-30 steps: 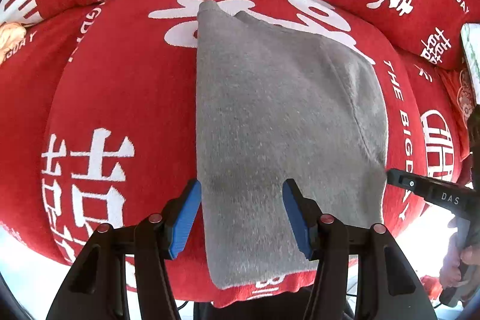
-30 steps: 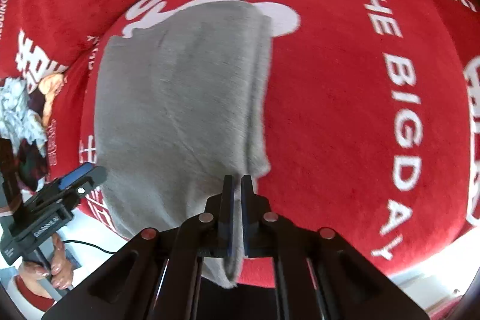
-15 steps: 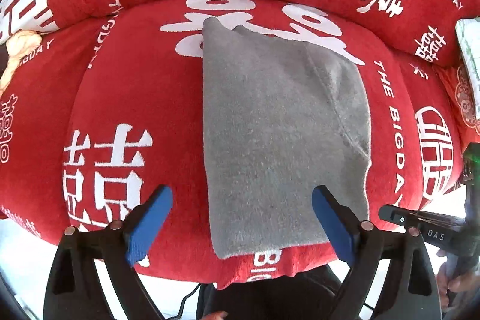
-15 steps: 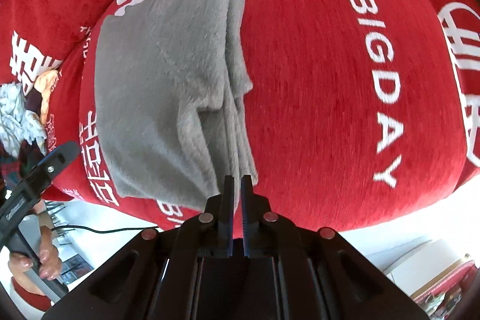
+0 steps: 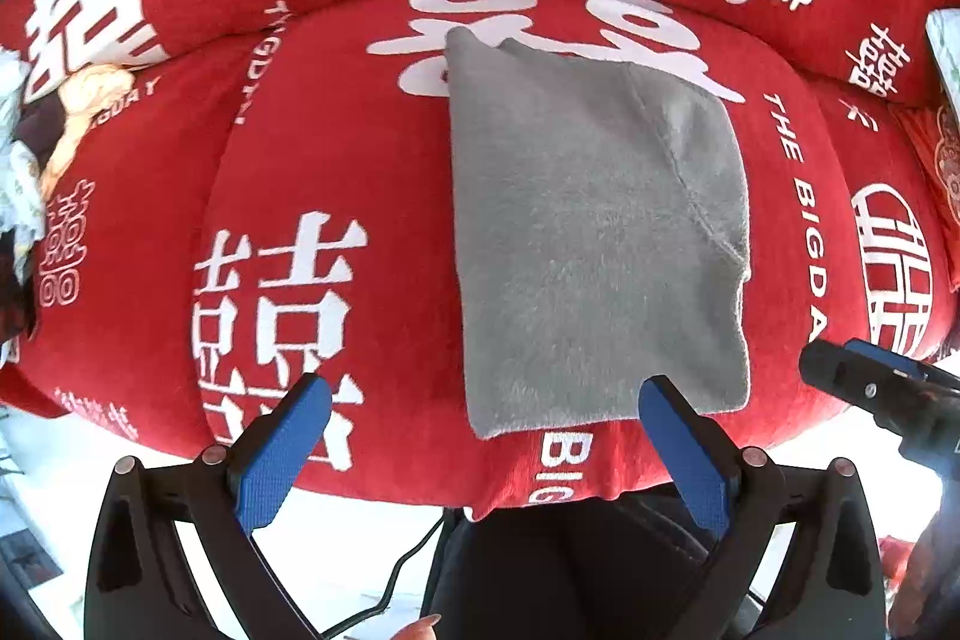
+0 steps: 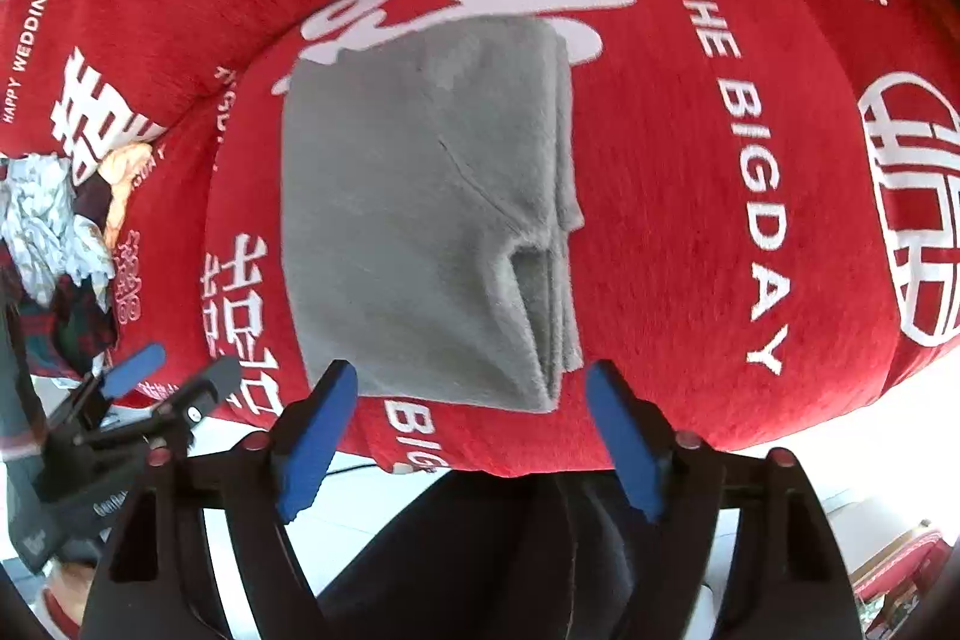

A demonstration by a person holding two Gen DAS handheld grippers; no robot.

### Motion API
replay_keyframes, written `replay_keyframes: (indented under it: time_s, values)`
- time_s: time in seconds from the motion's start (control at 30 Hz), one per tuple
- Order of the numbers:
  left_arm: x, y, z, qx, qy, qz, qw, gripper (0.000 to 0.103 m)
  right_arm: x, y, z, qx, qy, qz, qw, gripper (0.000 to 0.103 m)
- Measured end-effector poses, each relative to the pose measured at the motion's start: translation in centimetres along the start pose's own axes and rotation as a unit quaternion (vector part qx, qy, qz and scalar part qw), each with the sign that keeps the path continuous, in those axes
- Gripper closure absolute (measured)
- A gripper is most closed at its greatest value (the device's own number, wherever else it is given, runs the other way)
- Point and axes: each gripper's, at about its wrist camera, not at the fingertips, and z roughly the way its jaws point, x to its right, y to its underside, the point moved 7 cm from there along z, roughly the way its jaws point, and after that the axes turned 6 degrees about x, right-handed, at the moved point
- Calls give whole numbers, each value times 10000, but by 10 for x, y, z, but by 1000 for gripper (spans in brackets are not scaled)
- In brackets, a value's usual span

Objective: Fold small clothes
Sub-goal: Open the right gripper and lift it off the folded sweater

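Garment: grey folded cloth lay on red cushion | left gripper, right gripper opening, pinching nothing | risk: layered right edge could spring apart, unpressed.

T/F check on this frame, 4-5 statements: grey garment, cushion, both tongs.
1. The grey garment lies folded on the red cushion. True.
2. The right tongs are clamped on the garment's edge. False: their jaws are opening and nothing sits between the blue pads.
3. The left tongs hold nothing. True: their jaws are opening wide, clear of the cloth.
4. The cushion is plain red. False: it carries white characters and "THE BIGDAY" lettering.
5. The garment's stacked layers show along its right edge in the right wrist view. True.
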Motion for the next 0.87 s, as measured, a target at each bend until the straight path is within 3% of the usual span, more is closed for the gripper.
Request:
replay_keyframes:
  time_s: [0.1, 0.17, 0.57, 0.87]
  values:
    - [-2, 2, -9, 10, -88, -40, 10000, 0, -6, -3, -7, 73, 147, -83, 9998, 16]
    - [-4, 3, -13, 5, -93, -63, 9999, 0, -9, -5, -13, 179, 303, -206, 9992, 0]
    - [-22, -1, -27, 13, -265, -337, 9991, 0, -20, -1, -26, 22, 486, -303, 9984, 0]
    - [-25, -6, -33, 189, -176, -338, 9991, 0, -24, -2, -28, -7, 528, -362, 9979, 0]
